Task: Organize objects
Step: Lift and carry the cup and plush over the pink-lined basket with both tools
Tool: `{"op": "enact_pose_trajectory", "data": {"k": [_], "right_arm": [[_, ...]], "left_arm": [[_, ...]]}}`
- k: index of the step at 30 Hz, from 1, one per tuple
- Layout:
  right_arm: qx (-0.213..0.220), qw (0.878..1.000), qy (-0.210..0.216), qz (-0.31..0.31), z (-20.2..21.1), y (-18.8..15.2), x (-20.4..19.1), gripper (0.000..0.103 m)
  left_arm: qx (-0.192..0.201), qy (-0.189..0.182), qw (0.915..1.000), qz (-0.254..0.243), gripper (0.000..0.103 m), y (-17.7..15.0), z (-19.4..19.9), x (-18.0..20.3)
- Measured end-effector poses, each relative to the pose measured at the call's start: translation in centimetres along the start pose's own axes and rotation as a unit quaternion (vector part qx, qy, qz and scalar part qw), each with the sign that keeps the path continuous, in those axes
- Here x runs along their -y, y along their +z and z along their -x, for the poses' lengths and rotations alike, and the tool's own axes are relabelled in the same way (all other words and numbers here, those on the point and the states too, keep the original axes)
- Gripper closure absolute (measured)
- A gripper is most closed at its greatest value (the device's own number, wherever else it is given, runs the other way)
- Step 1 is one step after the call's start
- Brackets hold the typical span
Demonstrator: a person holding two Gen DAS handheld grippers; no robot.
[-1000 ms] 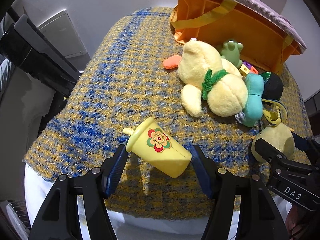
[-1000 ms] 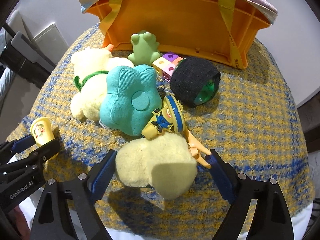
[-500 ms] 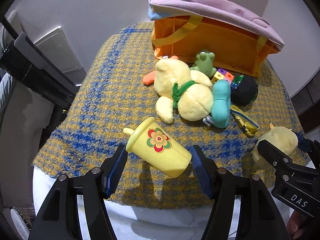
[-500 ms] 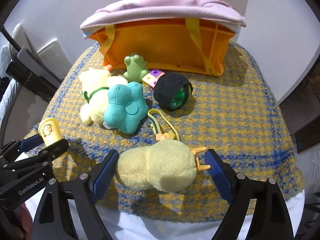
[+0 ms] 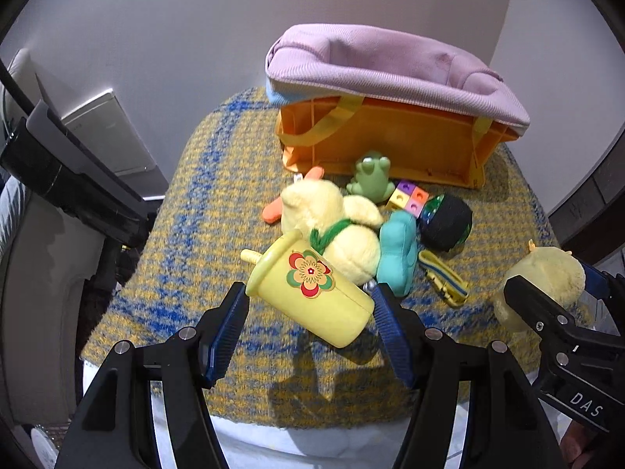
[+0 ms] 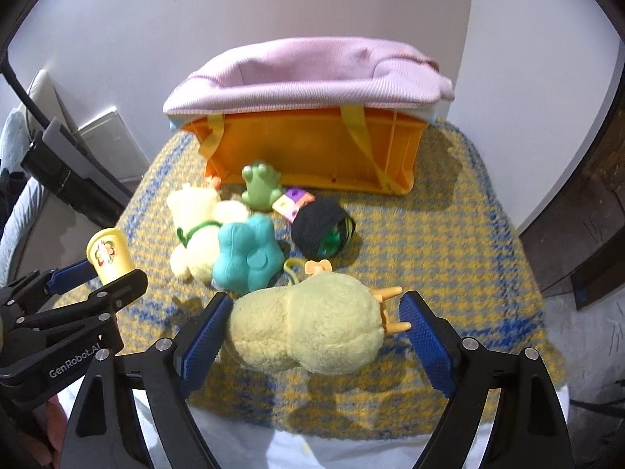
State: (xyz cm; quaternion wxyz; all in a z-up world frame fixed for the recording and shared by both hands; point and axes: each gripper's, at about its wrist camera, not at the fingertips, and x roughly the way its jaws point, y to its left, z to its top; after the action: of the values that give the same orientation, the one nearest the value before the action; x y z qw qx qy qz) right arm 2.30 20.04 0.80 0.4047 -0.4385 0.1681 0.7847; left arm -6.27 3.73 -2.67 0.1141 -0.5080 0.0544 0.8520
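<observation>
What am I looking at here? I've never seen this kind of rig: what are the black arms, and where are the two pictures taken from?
No robot: a person carries a two-finger gripper in each hand, each with a wide-angle camera looking along its fingers. One picture comes from each. The left gripper holds a yellow cup with a flower sticker, clear of the cloth. The right gripper holds a pale yellow plush chick; each gripper also shows at the edge of the other's picture. Below is a blue and yellow checked cloth with a plush duck, a green frog, a teal plush, coloured blocks, a dark ball and a strap. Behind stands an orange bag with a pink lining.
</observation>
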Motion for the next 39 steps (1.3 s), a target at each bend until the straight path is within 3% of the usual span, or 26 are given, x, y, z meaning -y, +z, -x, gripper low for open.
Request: {"op": "enact_pose_trajectory", "data": {"k": [21,39], "right_arm": [[0.07,0.997,-0.01,0.006,1.9,8.5,0.8,0.016],[0.091,0.996,-0.022,-0.003,0.0,14.3,2.4,0.016]], "left_arm": [[0.054,-0.009,0.9982,-0.023,0.039,8.7,1.7,1.3],[0.059,-0.023,0.9974,-0.035,0.039,15.9,-0.8,1.7]]}}
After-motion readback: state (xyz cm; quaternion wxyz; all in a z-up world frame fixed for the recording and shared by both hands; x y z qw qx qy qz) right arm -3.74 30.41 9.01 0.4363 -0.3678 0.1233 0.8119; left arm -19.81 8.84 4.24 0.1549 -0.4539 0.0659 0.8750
